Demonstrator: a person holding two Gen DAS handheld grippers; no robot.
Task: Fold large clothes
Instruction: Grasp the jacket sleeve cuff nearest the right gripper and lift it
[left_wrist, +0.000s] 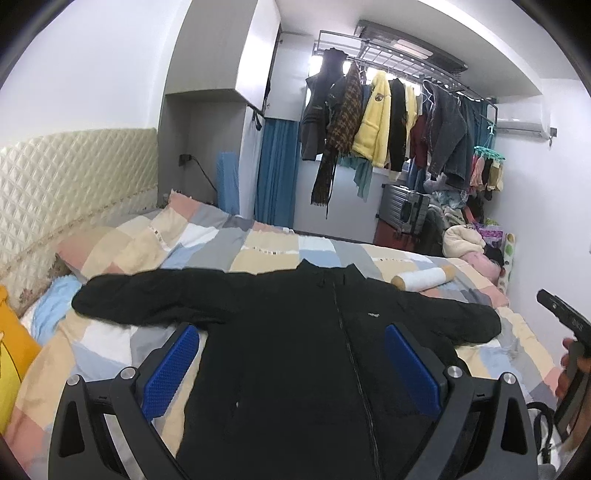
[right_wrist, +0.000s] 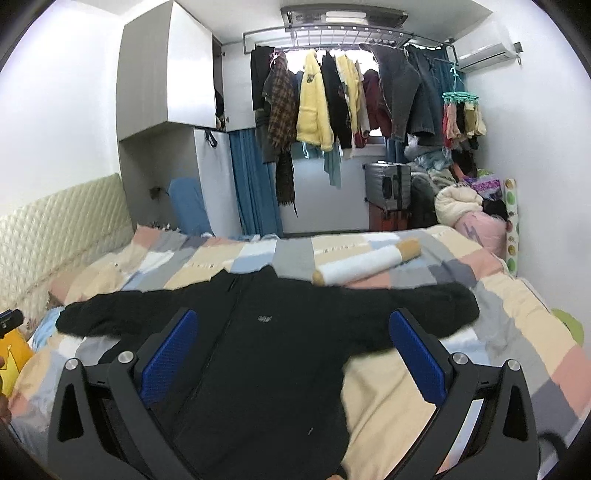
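A black zip-up fleece jacket lies flat, front up, on the patchwork bed cover, with both sleeves spread out sideways. It also shows in the right wrist view. My left gripper is open and empty, held above the jacket's lower body. My right gripper is open and empty, held above the jacket's right side, near the armpit. The right gripper's body shows at the right edge of the left wrist view.
A rolled white and tan bolster lies on the bed beyond the jacket. A quilted headboard is at the left. A yellow cushion sits at the left. Hanging clothes, a suitcase and piled bedding stand beyond the bed.
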